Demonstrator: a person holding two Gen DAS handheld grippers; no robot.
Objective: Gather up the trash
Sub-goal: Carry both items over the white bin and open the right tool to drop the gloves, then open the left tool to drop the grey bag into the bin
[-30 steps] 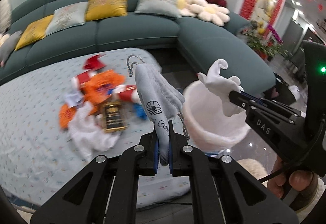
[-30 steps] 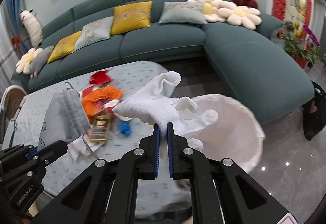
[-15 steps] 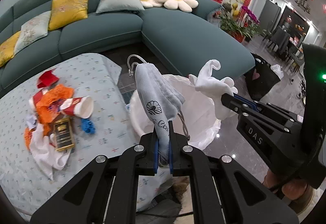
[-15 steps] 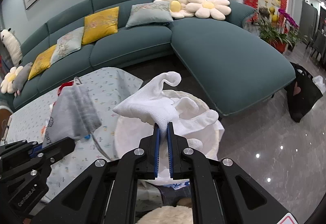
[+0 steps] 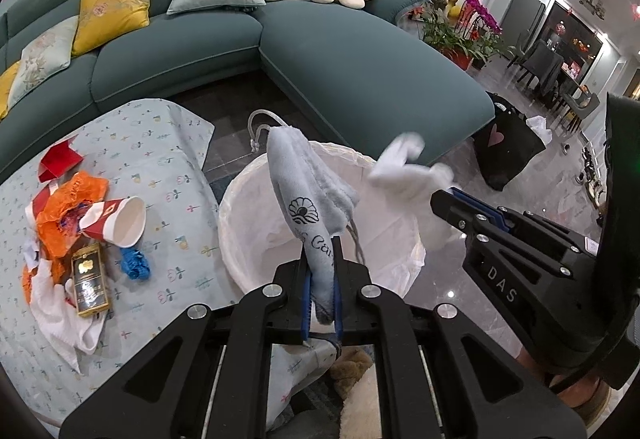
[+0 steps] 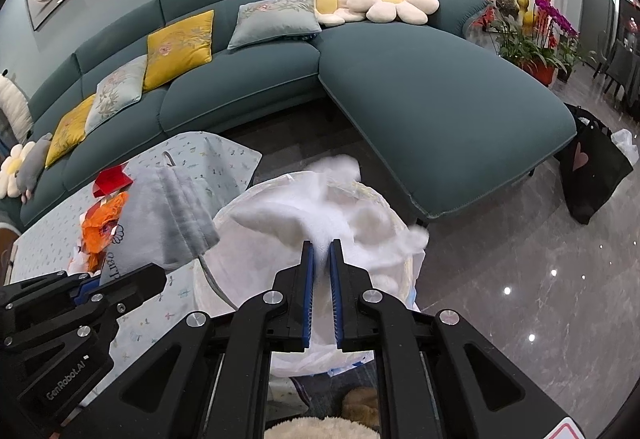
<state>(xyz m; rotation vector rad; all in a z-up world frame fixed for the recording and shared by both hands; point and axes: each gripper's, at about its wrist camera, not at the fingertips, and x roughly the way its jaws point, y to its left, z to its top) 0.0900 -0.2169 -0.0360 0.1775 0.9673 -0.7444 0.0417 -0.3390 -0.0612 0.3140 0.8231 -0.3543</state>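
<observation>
My left gripper (image 5: 320, 263) is shut on a grey cloth pouch (image 5: 304, 195) with a shell logo, held over the white-lined trash bin (image 5: 248, 199). My right gripper (image 6: 321, 245) has its jaws slightly parted around a blurred white cloth (image 6: 304, 215) above the same bin (image 6: 240, 271); the cloth also shows in the left wrist view (image 5: 404, 167). More trash lies on the patterned table (image 5: 160, 159): a paper cup (image 5: 120, 223), orange plastic (image 5: 68, 207), a gold box (image 5: 88, 279), a blue scrap (image 5: 134, 263) and white cloth (image 5: 60, 315).
A teal sectional sofa (image 5: 360, 51) with cushions curves behind the table and bin. A black bag (image 5: 508, 147) stands on the glossy floor at right. A furry thing (image 5: 360, 395) lies on the floor below the grippers.
Both grippers have swung right from the table to above the bin. The right gripper's jaws have parted a little and the white cloth is now blurred.
</observation>
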